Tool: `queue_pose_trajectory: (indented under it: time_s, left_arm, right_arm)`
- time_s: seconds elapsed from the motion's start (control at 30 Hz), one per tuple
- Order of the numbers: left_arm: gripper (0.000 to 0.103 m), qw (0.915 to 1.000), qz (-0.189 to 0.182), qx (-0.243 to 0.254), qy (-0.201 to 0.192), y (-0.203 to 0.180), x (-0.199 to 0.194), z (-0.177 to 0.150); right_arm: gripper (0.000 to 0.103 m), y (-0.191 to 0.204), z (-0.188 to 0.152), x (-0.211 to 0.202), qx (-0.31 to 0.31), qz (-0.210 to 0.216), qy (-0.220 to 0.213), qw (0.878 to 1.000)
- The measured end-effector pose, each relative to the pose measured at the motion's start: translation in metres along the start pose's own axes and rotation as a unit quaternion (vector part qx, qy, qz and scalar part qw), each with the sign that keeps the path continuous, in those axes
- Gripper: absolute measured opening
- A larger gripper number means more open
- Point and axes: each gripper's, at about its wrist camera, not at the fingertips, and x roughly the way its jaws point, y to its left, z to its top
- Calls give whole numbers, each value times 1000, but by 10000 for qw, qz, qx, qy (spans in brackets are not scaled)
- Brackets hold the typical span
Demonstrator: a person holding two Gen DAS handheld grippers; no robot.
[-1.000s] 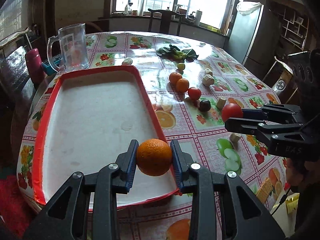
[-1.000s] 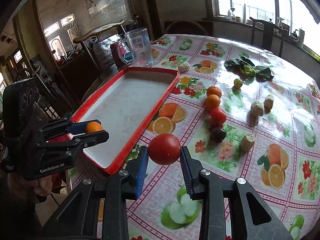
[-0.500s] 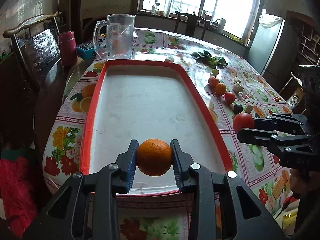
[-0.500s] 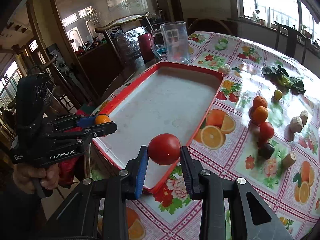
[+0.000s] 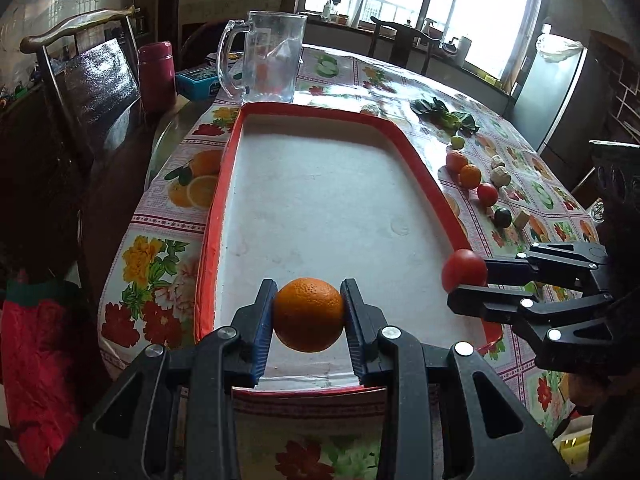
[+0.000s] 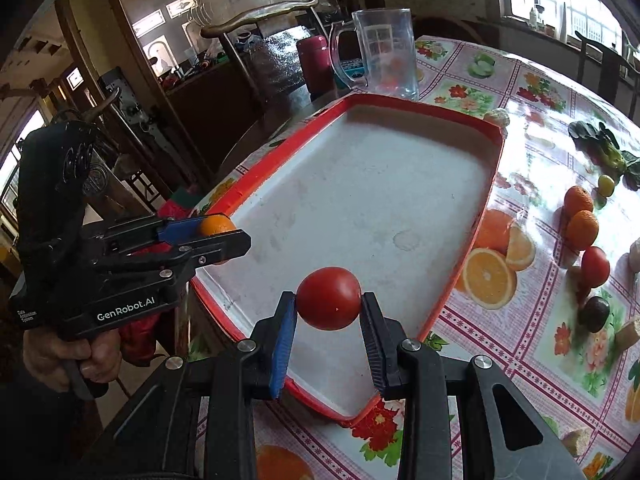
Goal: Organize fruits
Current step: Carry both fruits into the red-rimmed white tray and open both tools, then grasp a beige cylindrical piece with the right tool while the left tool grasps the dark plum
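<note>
My left gripper (image 5: 308, 314) is shut on an orange (image 5: 308, 314) and holds it above the near end of the red-rimmed white tray (image 5: 320, 208). My right gripper (image 6: 328, 300) is shut on a red tomato (image 6: 329, 298) above the tray's near right corner (image 6: 360, 208). The right gripper also shows in the left wrist view (image 5: 466, 276), the left gripper in the right wrist view (image 6: 224, 236). Two oranges (image 5: 464, 168), a tomato (image 5: 487, 194), a dark fruit (image 5: 503, 217) and a small green fruit (image 5: 457, 142) lie in a row on the tablecloth right of the tray.
A clear glass pitcher (image 5: 268, 60) stands just beyond the tray's far end, with a red flask (image 5: 157, 74) and a chair (image 5: 92, 80) to its left. Leafy greens (image 5: 444, 116) and pale lumps (image 5: 500, 174) lie at the far right. The table edge is close below the grippers.
Both grippers have moved left and forward over the tray's near end, each still holding its fruit. The tomato has passed from beside the tray to above its near right corner.
</note>
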Motion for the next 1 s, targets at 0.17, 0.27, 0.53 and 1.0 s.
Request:
queue_pose_trajectory:
  time_s: [0.17, 0.27, 0.53, 1.0]
  left_arm:
    - [30, 9999, 32, 0, 127, 2, 10, 0]
    - [30, 9998, 28, -17, 217, 3, 16, -1]
    - [40, 9991, 191, 78, 376, -3, 23, -4]
    - [63, 9988, 433, 181, -126, -26, -10, 8]
  right_arm:
    - [33, 1, -1, 17, -31, 39, 253, 9997]
    - [33, 2, -3, 24, -57, 60, 359, 9993]
    - [39, 4, -7, 23, -76, 99, 345, 9993]
    - [49, -31, -34, -64, 445, -170, -540, 9974]
